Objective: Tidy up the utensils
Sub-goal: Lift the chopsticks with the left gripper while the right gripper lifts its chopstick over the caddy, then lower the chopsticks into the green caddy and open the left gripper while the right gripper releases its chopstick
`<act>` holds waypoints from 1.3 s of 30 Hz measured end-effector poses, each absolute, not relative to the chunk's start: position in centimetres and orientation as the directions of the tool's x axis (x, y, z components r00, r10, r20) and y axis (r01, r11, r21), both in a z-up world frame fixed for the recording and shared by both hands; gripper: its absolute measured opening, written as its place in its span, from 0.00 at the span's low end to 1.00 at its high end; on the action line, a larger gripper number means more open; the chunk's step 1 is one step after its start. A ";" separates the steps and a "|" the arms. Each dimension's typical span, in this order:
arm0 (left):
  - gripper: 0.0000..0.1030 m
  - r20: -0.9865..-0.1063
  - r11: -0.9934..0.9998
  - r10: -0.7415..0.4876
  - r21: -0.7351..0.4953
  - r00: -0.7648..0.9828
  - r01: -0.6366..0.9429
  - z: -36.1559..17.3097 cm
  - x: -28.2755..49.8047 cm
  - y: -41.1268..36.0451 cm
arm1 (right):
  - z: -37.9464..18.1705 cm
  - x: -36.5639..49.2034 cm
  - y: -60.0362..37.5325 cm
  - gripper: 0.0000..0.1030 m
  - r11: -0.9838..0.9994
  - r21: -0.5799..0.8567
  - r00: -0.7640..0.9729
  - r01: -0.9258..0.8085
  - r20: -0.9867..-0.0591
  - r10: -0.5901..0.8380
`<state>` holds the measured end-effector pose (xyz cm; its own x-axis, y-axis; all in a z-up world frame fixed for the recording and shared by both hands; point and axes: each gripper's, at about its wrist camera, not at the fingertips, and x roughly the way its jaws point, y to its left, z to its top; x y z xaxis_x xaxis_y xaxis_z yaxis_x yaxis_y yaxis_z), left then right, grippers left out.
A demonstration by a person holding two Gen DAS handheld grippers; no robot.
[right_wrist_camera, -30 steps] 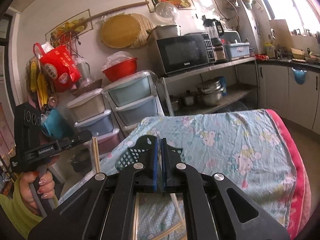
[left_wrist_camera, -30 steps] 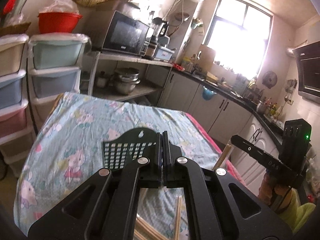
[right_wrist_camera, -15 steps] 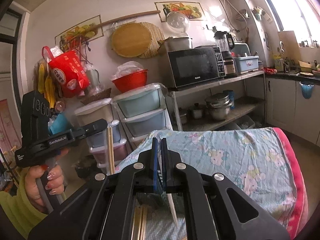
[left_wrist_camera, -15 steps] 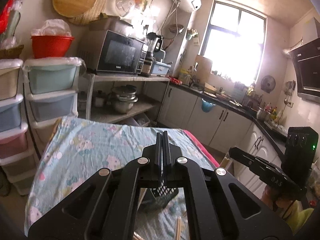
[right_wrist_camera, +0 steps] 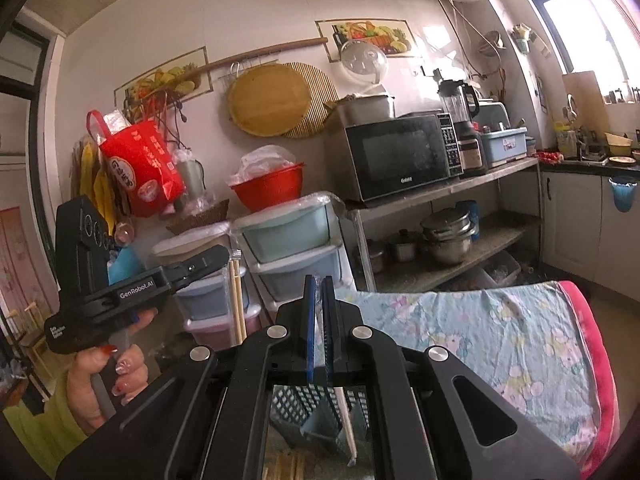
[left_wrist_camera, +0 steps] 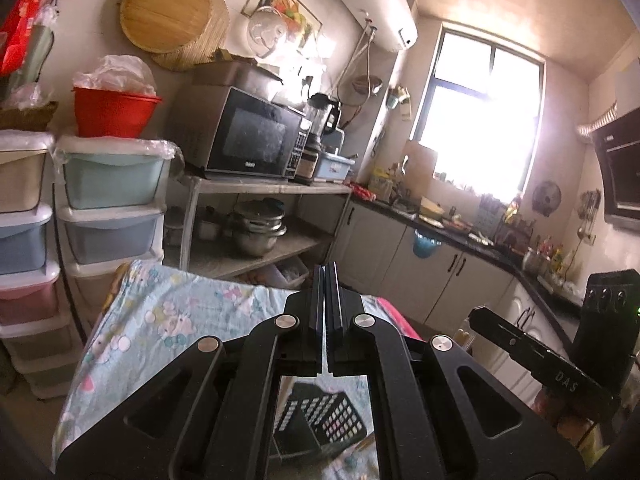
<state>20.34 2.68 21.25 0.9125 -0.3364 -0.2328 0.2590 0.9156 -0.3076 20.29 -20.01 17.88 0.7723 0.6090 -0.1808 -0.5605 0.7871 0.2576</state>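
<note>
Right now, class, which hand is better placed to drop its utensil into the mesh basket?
Probably the right: the right gripper has its white stick hanging directly over the basket, while the left gripper holds its chopsticks off beside the table.

Basket [left_wrist_camera: 320, 424] mostly hidden behind the left claw [left_wrist_camera: 325, 320]; chopsticks [right_wrist_camera: 286, 466] cut off by the lower edge; countertop clutter too small to identify.

Matte black left gripper [right_wrist_camera: 224, 258] with white "GenRobot.AI" lettering; right gripper [right_wrist_camera: 319, 292] has blue-lined jaws and silver screws. The hand [right_wrist_camera: 106, 380] shows red-decorated nails and a yellow-green sleeve [right_wrist_camera: 44, 428].
</note>
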 end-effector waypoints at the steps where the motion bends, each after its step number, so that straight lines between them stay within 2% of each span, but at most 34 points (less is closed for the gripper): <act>1: 0.00 -0.225 0.917 -0.330 -0.307 0.917 0.254 21.4 20.5 2.8 | 18.1 20.5 -19.9 0.04 0.790 0.254 0.776 -0.558 -0.179 0.605; 13: 0.00 -0.208 0.899 -0.336 -0.363 0.919 0.247 21.1 23.4 3.6 | 17.4 23.8 -18.8 0.04 0.813 0.267 0.791 -0.518 -0.211 0.574; 33: 0.00 -0.340 0.924 -0.288 -0.343 0.895 0.167 13.8 25.5 2.9 | 12.7 25.0 -19.4 0.05 0.822 0.313 0.773 -0.476 -0.296 0.561; 35: 0.00 -0.342 0.926 -0.285 -0.339 0.895 0.165 13.5 25.3 2.8 | 12.5 24.9 -19.6 0.08 0.823 0.316 0.774 -0.472 -0.298 0.558; 37: 0.00 -0.341 0.930 -0.275 -0.330 0.899 0.160 13.3 25.0 2.7 | 12.2 24.6 -19.9 0.24 0.826 0.317 0.779 -0.466 -0.296 0.553; 39: 0.00 -0.345 0.935 -0.269 -0.319 0.899 0.157 13.1 24.7 2.6 | 12.0 24.3 -20.1 0.31 0.831 0.314 0.785 -0.458 -0.295 0.545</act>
